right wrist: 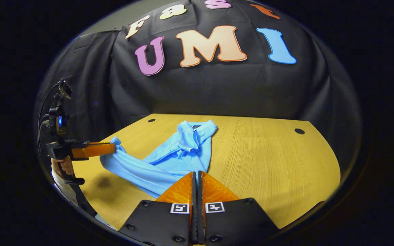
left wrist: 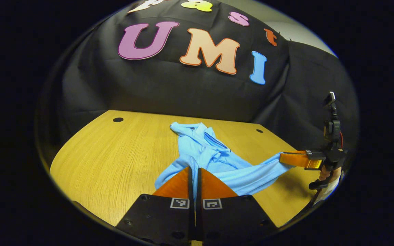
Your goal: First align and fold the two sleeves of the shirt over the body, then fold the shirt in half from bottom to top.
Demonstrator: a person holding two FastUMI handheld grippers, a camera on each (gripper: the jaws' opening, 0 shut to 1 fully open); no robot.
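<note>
A light blue collared shirt (left wrist: 210, 153) lies crumpled on the wooden table (left wrist: 115, 153), collar at the far end. In the left gripper view my left gripper (left wrist: 194, 168) is shut on the shirt's near edge. Farther right, my right gripper (left wrist: 280, 158) pinches another part of that edge and holds it off the table. In the right gripper view the shirt (right wrist: 180, 150) stretches from my right gripper (right wrist: 196, 173), shut on the cloth, to my left gripper (right wrist: 114, 148) at the left, which holds a raised corner. The sleeves are hard to make out in the bunched cloth.
The table (right wrist: 268, 160) has small round holes near its far corners (left wrist: 118, 119) (right wrist: 299, 131). Black cloth walls stand close behind it. A hand (left wrist: 324, 174) holds the right gripper's handle, and a hand (right wrist: 66, 165) holds the left one's.
</note>
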